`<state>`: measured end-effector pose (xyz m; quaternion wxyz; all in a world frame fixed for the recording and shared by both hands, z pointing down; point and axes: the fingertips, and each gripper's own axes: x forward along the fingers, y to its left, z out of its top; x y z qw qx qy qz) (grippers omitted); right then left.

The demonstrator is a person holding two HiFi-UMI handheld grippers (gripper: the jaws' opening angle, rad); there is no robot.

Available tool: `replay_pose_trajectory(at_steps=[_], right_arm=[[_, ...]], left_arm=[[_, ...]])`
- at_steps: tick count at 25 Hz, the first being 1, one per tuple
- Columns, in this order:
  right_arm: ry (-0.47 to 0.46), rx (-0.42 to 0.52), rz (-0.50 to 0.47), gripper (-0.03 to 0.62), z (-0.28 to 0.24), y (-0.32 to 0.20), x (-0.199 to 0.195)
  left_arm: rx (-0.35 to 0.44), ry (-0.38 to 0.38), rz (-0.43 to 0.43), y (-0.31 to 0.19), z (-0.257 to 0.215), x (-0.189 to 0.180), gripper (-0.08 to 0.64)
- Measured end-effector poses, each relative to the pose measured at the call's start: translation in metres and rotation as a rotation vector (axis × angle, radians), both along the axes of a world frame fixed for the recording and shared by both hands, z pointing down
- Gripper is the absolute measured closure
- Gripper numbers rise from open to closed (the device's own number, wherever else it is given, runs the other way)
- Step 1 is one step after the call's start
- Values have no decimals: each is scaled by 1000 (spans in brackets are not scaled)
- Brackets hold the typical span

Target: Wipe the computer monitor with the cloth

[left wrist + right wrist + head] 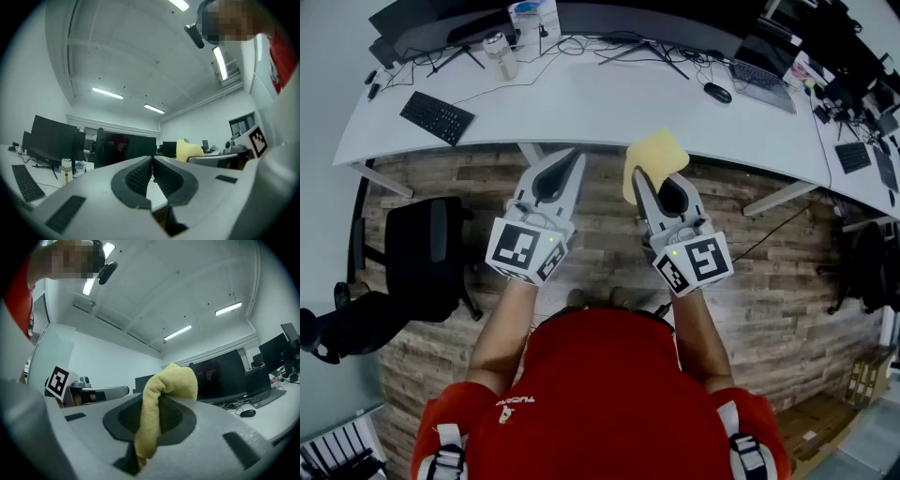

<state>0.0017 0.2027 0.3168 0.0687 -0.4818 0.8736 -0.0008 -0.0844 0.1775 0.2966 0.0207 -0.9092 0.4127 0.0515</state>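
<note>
A yellow cloth [653, 161] is pinched in my right gripper [639, 178], which is shut on it; in the right gripper view the cloth [165, 401] folds over the jaws and hangs down between them. My left gripper [574, 159] is shut with nothing in it, its ribbed pads [140, 174] pressed together. Both grippers are held over the wooden floor, just short of the white desk's [600, 103] near edge. The wide dark monitor [647, 19] stands at the desk's far side, straight ahead; it also shows as the monitor [125, 149] and the monitor [225, 376].
A keyboard [437, 117], a bottle [501, 56] and cables lie on the desk's left; a mouse [717, 92] and a second keyboard [761, 84] on the right. A black office chair [427, 258] stands to my left. More desks with equipment are at the far right.
</note>
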Motion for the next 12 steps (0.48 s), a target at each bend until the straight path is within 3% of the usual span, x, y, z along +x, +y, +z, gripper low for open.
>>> replay_pose_trajectory(at_steps=[12], right_arm=[[-28,7,-36,531,0,-4,13]], left_arm=[[16,-2,-37,-4,1,10,548]])
